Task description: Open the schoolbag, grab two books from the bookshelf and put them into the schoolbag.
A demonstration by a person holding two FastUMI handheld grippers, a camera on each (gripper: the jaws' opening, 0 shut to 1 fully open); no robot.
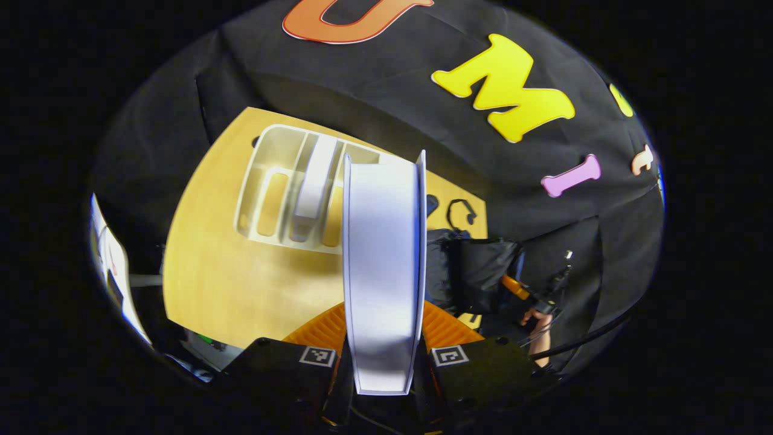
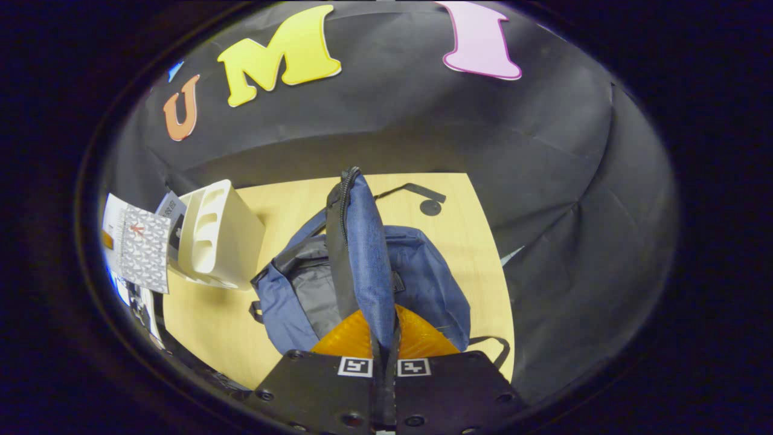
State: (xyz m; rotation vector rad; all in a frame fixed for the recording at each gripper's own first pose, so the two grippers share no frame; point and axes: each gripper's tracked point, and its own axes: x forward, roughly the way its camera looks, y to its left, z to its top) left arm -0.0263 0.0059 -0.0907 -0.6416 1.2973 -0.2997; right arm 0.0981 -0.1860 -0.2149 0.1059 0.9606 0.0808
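In the left gripper view, the white bookshelf (image 1: 290, 193) is lying on the wooden table (image 1: 241, 290), with one book (image 1: 315, 178) standing in its slots. Just right of the bookshelf, and nearer the camera, the left gripper (image 1: 384, 347) is pinching a white book (image 1: 384, 266) edge-on, both fingers pressing its covers from either side so that it is standing upright between them. Right of that book, the dark schoolbag (image 1: 477, 272) is sitting on the table's far side, and a hand (image 1: 537, 329) is showing beside it.

In the right gripper view, a patterned book (image 2: 142, 248) is being held up just left of the bookshelf (image 2: 220, 235). Right of the bookshelf, the blue schoolbag (image 2: 423, 284) is lying on the table (image 2: 477, 241) with its mouth gaping and grey lining showing. The right gripper (image 2: 384, 350) is clamping the bag's zippered flap (image 2: 362, 241), fingers pressed together on the fabric and lifting it upright over the opening.
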